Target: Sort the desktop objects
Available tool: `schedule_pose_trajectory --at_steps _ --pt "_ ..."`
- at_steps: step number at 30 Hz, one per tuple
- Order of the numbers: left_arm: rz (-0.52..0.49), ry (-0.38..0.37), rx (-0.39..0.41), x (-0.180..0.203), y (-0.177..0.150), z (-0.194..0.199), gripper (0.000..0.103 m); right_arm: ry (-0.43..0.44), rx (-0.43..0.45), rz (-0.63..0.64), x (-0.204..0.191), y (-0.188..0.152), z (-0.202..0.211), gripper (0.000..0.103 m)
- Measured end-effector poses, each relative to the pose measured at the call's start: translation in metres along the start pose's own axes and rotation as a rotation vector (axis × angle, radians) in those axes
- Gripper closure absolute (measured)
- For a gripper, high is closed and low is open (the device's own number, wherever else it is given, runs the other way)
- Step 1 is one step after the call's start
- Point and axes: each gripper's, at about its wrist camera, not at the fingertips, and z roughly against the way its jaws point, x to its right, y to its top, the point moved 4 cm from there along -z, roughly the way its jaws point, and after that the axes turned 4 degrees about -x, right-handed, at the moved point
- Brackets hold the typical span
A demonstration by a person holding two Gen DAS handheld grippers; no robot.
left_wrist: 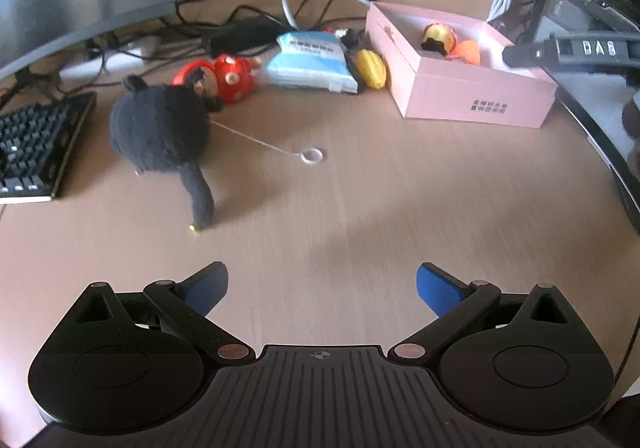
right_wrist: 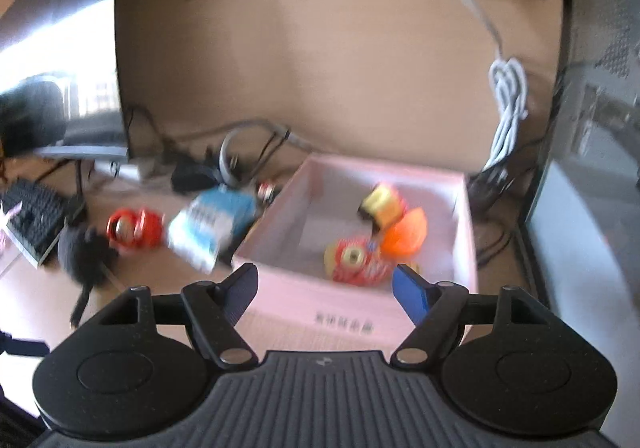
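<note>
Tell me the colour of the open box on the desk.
Pink box; clearest in the left wrist view.

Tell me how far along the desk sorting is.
Done: three toys lie in the pink box. In hand: nothing; left gripper and right gripper are both open and empty. Left on the desk: black plush, red toy, blue pack, yellow toy.

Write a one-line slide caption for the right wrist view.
Open right gripper above the pink box holding three small toys, beside a blue tissue pack and red toy.
</note>
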Motion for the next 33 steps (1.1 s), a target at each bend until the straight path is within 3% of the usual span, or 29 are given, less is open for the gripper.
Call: schedule_pose_trajectory --at_steps 7,13,15,17,21,26,30,33 --pt "0.009 0.012 0.006 -0.002 0.001 -0.001 0.0 0.023 -0.037 0.05 -0.015 -0.008 -0.011 0.024" --pt "0.078 0.051 -0.006 -0.025 0.0 -0.001 0.0 0.025 0.028 0.213 -0.051 0.002 -0.022 0.025" --pt "0.096 0.063 -0.011 -0.032 0.0 0.001 0.0 0.017 0.029 0.269 -0.067 0.008 -0.035 0.041" --pt "0.105 0.067 -0.012 -0.04 -0.002 0.004 0.0 -0.034 0.007 0.375 -0.087 0.014 -0.055 0.076" --pt "0.129 0.066 0.006 -0.055 -0.003 0.011 0.0 -0.116 0.007 0.47 -0.101 0.044 -0.09 0.079" --pt "0.146 0.042 0.026 -0.064 0.0 0.008 0.0 -0.122 -0.149 0.435 -0.099 0.089 -0.151 0.079" --pt "0.143 0.012 0.021 -0.067 -0.001 0.005 0.0 -0.158 -0.249 0.551 -0.114 0.086 -0.193 0.079" --pt "0.148 0.006 0.017 -0.07 -0.002 0.0 0.0 -0.127 -0.268 0.602 -0.123 0.083 -0.198 0.08"
